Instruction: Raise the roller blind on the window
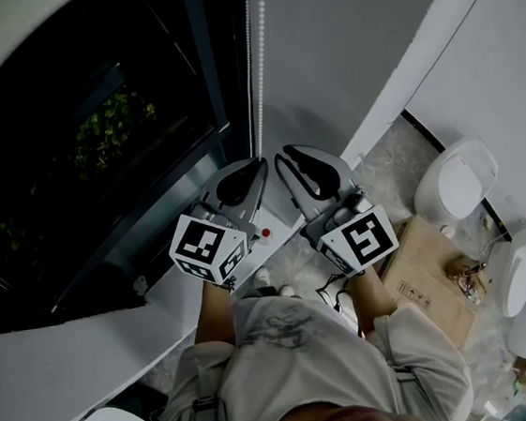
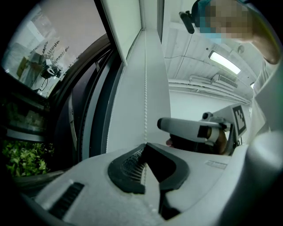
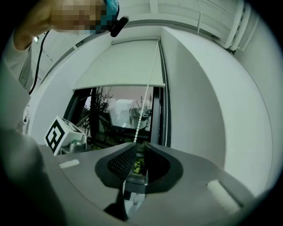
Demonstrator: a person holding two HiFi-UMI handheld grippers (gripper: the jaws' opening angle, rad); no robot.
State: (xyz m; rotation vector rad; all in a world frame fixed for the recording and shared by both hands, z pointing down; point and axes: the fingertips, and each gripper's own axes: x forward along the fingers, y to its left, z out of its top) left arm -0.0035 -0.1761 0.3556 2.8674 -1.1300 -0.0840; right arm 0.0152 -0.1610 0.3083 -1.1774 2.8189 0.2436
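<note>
Nearest the head camera is the person's shirt (image 1: 299,361), with both forearms reaching forward to the bead chain (image 1: 256,55). The left tool (image 1: 256,166) sits immediately left of the bead chain, and the right tool (image 1: 286,160) immediately right of it. Each tool carries its marker cube (image 1: 208,247) at the rear.

In the left gripper view, the left tool's jaws are pressed together on the bead chain, which rises straight up from the ribbed pads (image 2: 128,165).

In the right gripper view, the right tool's jaws stand slightly spread. The bead chain passes through the gap close to one pad and is not clamped.

The roller blind (image 3: 126,66) hangs left of the bead chain at the top of the window (image 3: 119,117). It is partly raised, and its lower edge leaves the glass below exposed. Greenery (image 1: 111,123) shows through the glass, left of the bead chain.
</note>
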